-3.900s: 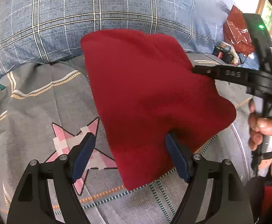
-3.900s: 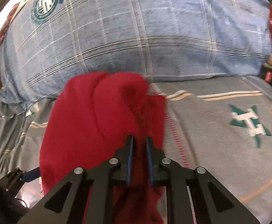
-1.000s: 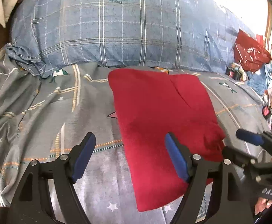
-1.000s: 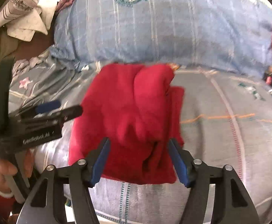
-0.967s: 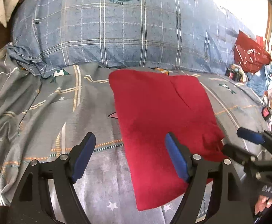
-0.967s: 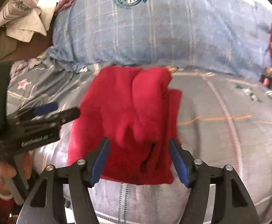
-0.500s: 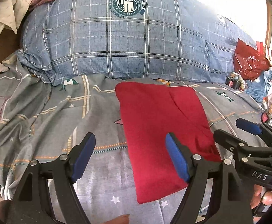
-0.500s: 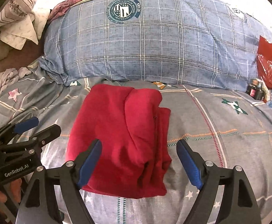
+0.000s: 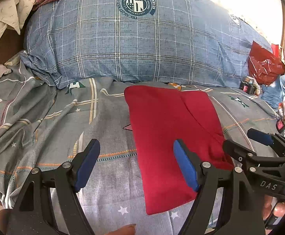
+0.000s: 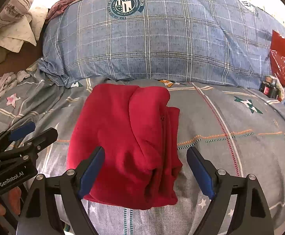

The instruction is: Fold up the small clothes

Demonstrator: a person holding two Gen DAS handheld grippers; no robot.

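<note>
Red garment (image 10: 126, 141) now lies released; left gripper (image 9: 136, 164) and right gripper (image 10: 146, 172) spread wide, empty.

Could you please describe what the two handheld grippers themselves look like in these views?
Both the left gripper and the right gripper are matte black frames with triangular cut-outs, silver screws and blue pads on the fingers. White lettering reads "GenRobot.AI" on the left one, "DAS" on the right. No cables or sleeves are clearly visible.
</note>
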